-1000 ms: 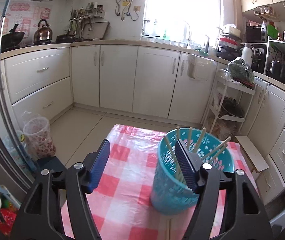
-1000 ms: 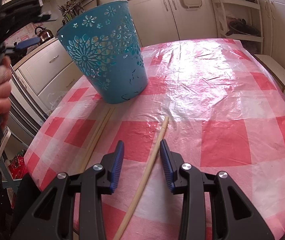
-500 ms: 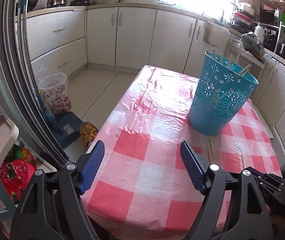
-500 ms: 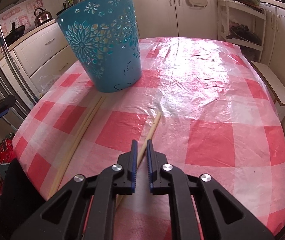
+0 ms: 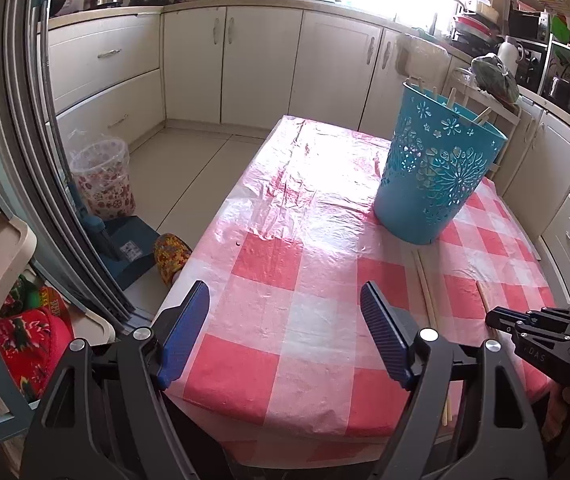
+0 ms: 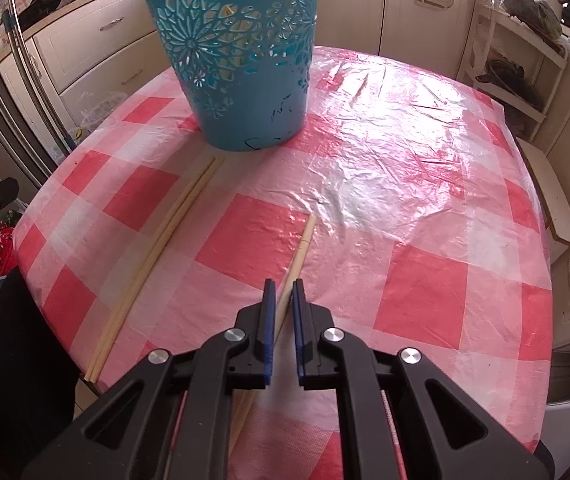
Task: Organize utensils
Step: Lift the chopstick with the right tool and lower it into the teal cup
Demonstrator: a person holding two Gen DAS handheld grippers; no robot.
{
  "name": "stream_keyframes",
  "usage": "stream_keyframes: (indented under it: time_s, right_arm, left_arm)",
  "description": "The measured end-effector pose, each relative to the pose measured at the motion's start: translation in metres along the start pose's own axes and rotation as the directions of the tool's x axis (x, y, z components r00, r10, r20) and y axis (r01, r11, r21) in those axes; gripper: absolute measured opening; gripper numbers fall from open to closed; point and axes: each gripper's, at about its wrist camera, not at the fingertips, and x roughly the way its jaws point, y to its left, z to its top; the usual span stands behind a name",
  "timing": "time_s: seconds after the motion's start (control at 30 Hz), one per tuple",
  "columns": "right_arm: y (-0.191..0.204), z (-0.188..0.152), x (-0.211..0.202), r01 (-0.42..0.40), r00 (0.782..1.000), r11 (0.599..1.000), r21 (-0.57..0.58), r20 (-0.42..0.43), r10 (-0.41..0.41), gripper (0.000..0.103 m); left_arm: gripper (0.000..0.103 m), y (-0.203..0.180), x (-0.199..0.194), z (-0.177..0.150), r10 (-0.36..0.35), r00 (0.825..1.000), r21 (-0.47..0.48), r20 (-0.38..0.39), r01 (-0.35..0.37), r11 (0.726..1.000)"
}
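A teal cut-out basket stands on the red-checked table and holds several wooden chopsticks. My right gripper is shut on a single wooden chopstick that lies on the cloth and points toward the basket. A pair of chopsticks lies to its left, running to the table's near edge. My left gripper is open and empty above the table's near left corner. The basket is ahead and to its right. The right gripper also shows at the left wrist view's right edge.
White kitchen cabinets line the walls. A clear waste bin, a blue dustpan and a slipper are on the floor left of the table. A white rack stands beyond the table's far right.
My right gripper closed around the single chopstick and has moved closer to the basket. My left gripper pulled back from the basket to the table's near left corner and stayed open.
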Motion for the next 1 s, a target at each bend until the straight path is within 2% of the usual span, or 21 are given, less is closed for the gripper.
stream_keyframes:
  time_s: [0.1,0.17,0.2,0.3,0.4,0.53,0.63,1.0]
  right_arm:
    - [0.002,-0.003,-0.001,0.020,1.000,1.000,0.020,0.018,-0.020,0.009]
    - [-0.008,-0.005,-0.001,-0.023,0.999,0.994,0.104,0.039,0.019,0.008]
    - [-0.016,-0.007,-0.002,-0.070,0.997,0.983,0.168,0.053,0.062,0.007]
    - [-0.045,-0.018,-0.002,-0.226,0.974,0.909,0.351,0.109,0.200,0.006]
    - [-0.063,-0.029,-0.006,-0.329,0.944,0.837,0.437,0.182,0.276,0.006]
    - [-0.074,-0.032,-0.018,-0.412,0.910,0.785,0.463,0.261,0.323,0.006]
    - [-0.075,-0.027,-0.027,-0.451,0.889,0.764,0.461,0.310,0.338,0.006]
    - [-0.064,0.017,-0.070,-0.511,0.828,0.776,0.370,0.454,0.329,0.006]
  left_arm:
    - [0.074,-0.003,0.002,-0.002,-0.002,1.000,0.007,-0.008,0.002,1.000]
    - [0.074,-0.005,0.002,-0.005,-0.004,1.000,0.015,-0.010,0.005,1.000]
    - [0.074,-0.007,0.001,-0.006,-0.005,1.000,0.020,-0.011,0.006,1.000]
    - [0.074,-0.010,0.002,-0.008,-0.008,1.000,0.030,-0.019,0.008,1.000]
    - [0.074,-0.011,0.005,-0.010,-0.008,0.999,0.030,-0.034,0.009,1.000]
    - [0.074,-0.012,0.009,-0.013,-0.005,0.999,0.032,-0.050,0.007,0.999]
    - [0.074,-0.013,0.010,-0.014,-0.001,0.998,0.034,-0.056,0.003,0.999]
    - [0.074,-0.011,0.012,-0.015,0.006,0.998,0.025,-0.057,-0.005,1.000]
